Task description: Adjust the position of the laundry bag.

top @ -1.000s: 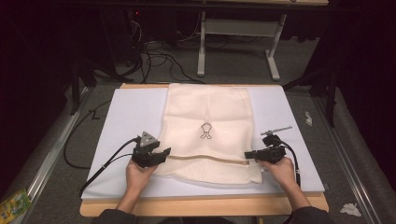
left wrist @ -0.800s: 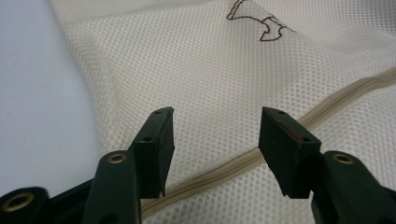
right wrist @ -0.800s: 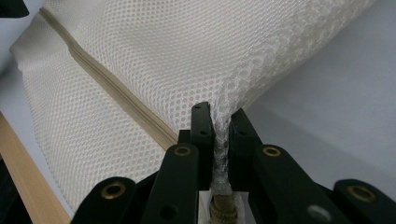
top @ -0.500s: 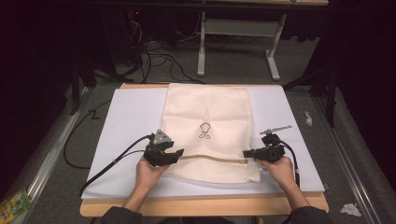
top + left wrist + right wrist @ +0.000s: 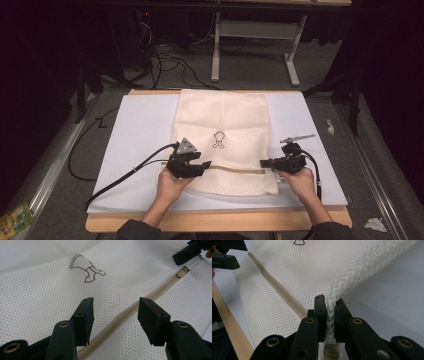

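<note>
Cream mesh bag lying flat on the white sheet that covers the table, in the centre of the high view, its tan zipper running across the lower part of the frame. Your right hand-held gripper has its jaws clamped on the bag's edge at the right end of the zipper; in the right gripper view the netting bunches between them and rises in a tented fold. Your left hand-held gripper hovers with jaws apart astride the zipper line, touching nothing. Judged from that fold, the fabric is light, soft and limp: it will sag and stretch wherever it is lifted, so take hold on the firmer zipper tape or a seamed edge rather than on open mesh, which could snag. A small brown outline emblem is stitched above the zipper; no brand name or readable writing can be made out.
</note>
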`<state>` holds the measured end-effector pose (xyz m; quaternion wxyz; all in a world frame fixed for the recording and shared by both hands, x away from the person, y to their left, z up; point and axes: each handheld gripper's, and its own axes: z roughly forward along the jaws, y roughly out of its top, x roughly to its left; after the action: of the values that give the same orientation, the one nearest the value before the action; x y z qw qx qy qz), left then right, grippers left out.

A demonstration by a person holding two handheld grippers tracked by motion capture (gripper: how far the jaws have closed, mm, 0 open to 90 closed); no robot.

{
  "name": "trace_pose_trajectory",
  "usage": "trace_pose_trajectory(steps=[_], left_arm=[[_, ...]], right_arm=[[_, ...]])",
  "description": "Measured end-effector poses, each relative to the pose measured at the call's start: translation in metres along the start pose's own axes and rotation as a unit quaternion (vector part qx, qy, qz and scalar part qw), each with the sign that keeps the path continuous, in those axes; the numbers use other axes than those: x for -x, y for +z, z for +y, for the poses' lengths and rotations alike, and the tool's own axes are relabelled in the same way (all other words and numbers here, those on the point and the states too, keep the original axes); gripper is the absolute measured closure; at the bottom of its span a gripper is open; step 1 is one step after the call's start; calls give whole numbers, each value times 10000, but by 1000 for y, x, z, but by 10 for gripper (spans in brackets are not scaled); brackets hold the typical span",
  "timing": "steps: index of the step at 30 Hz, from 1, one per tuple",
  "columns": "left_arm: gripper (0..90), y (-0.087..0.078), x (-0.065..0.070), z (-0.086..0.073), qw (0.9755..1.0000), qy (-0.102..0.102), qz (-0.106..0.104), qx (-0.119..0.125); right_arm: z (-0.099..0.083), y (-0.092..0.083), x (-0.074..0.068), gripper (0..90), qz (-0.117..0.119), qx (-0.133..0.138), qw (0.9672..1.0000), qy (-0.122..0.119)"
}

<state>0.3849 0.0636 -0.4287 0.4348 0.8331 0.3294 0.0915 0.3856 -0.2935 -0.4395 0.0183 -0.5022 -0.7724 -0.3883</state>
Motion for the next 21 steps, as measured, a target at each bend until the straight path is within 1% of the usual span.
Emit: trace_pose_trajectory(steps=[2, 6, 8, 11, 14, 17, 21], left_arm=[[471, 1, 2, 1, 10000, -19, -58, 14], [472, 3, 6, 2, 9999, 36, -134, -25], [473, 4, 9, 3, 9998, 1, -214, -25], [475, 6, 11, 4, 9996, 18, -280, -55], [493, 9, 14, 5, 9994, 31, -344, -68], [510, 11, 17, 6, 9988, 24, -475, -85], [517, 16, 24, 10, 9982, 96, -570, -129]], right_arm=[[1, -1, -2, 849, 9, 6, 10000, -7], [4, -1, -6, 849, 48, 38, 10000, -60], [5, -1, -8, 849, 63, 55, 9999, -88], [6, 0, -10, 849, 97, 84, 9999, -99], [8, 2, -13, 849, 140, 108, 9998, -125], [9, 2, -15, 849, 185, 149, 9996, -126], [11, 3, -18, 850, 219, 195, 9994, -170]])
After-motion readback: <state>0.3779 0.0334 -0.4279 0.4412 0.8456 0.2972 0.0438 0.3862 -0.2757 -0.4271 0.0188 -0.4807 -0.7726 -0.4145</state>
